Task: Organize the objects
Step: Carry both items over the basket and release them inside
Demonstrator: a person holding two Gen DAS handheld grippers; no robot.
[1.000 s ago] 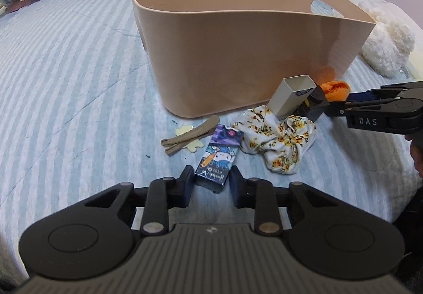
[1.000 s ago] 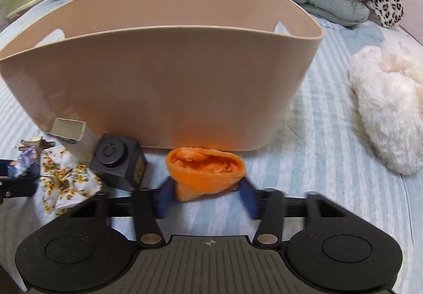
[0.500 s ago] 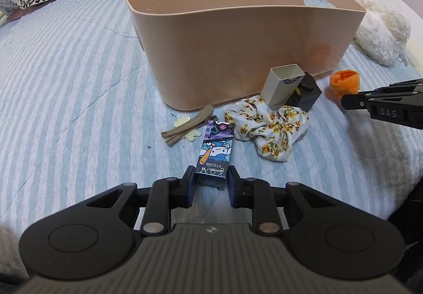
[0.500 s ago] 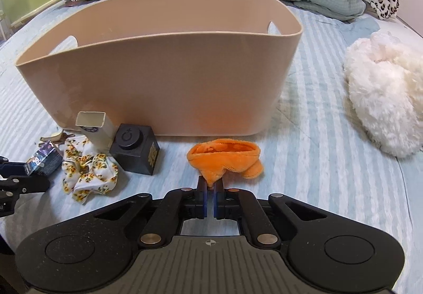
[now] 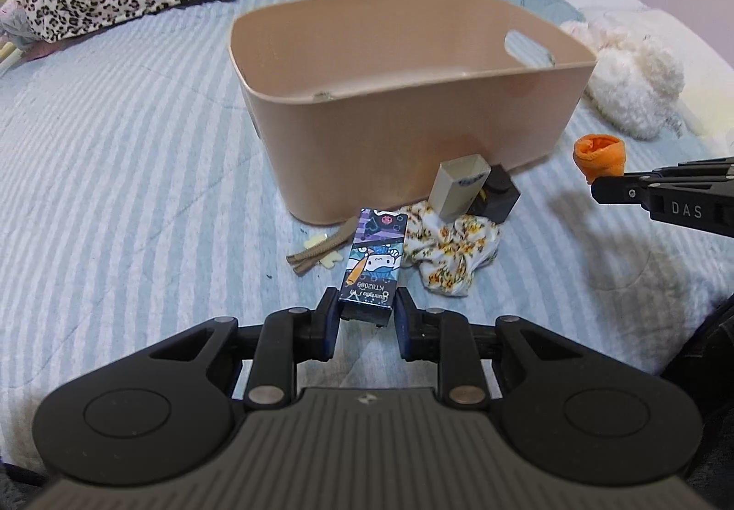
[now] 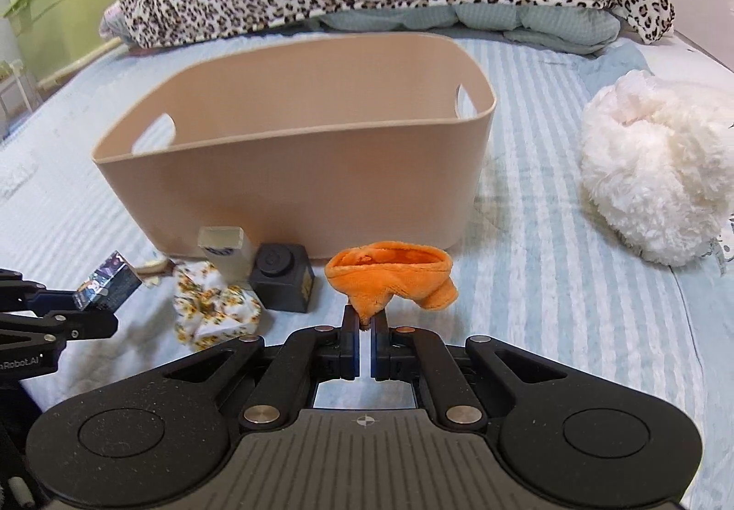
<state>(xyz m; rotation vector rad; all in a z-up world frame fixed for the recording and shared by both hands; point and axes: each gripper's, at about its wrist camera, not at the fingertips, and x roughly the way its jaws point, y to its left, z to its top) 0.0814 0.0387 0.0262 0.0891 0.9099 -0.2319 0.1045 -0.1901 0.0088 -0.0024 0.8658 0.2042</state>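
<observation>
A: Left view?
B: My left gripper (image 5: 367, 308) pinches the box (image 5: 374, 260) by its near end, raised off the bed (image 5: 114, 188). The bin (image 5: 413, 152) looks empty

A: Right view?
B: My right gripper (image 6: 364, 319) is nearly closed on a corner of the orange cloth (image 6: 390, 273), lifted before the bin. The scrunchie (image 6: 213, 308), cube (image 6: 284, 276) and carton (image 6: 227, 253) remain by its front wall, so most is left

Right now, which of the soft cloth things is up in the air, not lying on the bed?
The orange cloth. The right gripper pinches its bottom corner and holds it off the bed. The flowery scrunchie lies flat there, untouched.
</observation>
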